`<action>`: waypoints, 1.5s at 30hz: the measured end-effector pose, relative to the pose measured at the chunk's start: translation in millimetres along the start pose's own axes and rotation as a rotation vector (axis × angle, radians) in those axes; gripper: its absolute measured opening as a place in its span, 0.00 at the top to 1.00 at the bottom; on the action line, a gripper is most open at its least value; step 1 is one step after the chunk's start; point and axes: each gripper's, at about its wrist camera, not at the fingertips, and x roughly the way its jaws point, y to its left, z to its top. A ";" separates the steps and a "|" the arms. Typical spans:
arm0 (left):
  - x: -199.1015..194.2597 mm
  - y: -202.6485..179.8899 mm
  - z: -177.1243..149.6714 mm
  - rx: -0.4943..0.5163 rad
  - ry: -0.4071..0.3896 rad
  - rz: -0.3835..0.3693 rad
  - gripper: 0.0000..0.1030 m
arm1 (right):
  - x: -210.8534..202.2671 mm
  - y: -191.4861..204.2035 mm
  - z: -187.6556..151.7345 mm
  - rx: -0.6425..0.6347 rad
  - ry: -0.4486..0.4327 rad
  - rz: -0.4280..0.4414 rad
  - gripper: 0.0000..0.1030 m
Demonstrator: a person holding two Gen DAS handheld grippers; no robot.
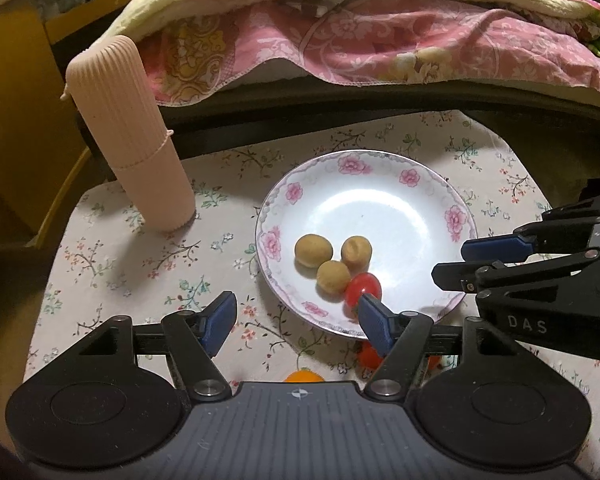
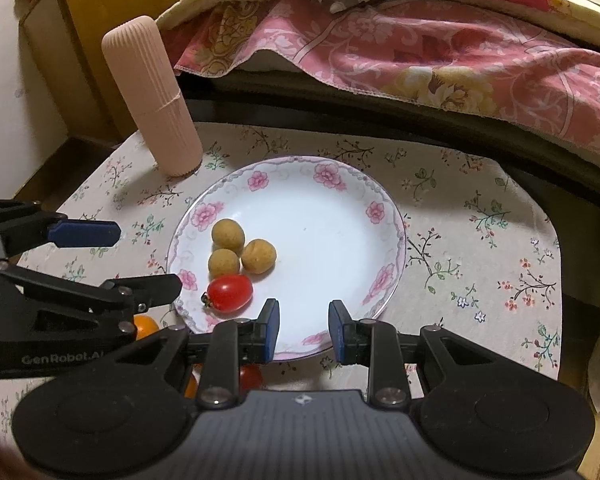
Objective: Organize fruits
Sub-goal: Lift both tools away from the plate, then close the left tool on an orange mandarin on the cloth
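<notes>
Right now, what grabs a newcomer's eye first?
The flowered plate at mid-table, with three tan round fruits clustered beside a red cherry tomato near its front-left rim. Behind it to the left, a tall ribbed pink cylinder stands upright on the floral tablecloth.

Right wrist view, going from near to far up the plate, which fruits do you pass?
Red cherry tomato → lower tan round fruit → right tan fruit → far tan fruit, all on the floral plate.

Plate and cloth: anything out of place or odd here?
Slightly. The plate holds three longans and one cherry tomato, but a red tomato and an orange fruit lie off it on the cloth.
</notes>
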 end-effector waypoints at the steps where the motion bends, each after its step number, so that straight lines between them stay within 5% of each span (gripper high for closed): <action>1: -0.9 0.6 -0.7 0.001 0.000 -0.001 0.26 | -0.3 0.8 -0.7 -0.002 0.000 0.003 0.73; 14: -13.5 5.4 -15.4 0.028 0.015 -0.013 0.25 | -7.8 16.1 -13.4 -0.032 0.021 0.059 0.73; 34: -28.6 -11.7 -84.5 -0.003 0.181 -0.120 0.25 | -20.9 39.6 -35.1 -0.060 0.047 0.091 0.73; 39: -23.3 -15.5 -98.8 -0.008 0.220 -0.126 0.32 | -26.2 44.1 -41.0 -0.061 0.050 0.092 0.73; 45: -14.6 -12.5 -102.0 -0.023 0.250 -0.118 0.55 | -31.8 47.0 -45.2 -0.054 0.051 0.094 0.73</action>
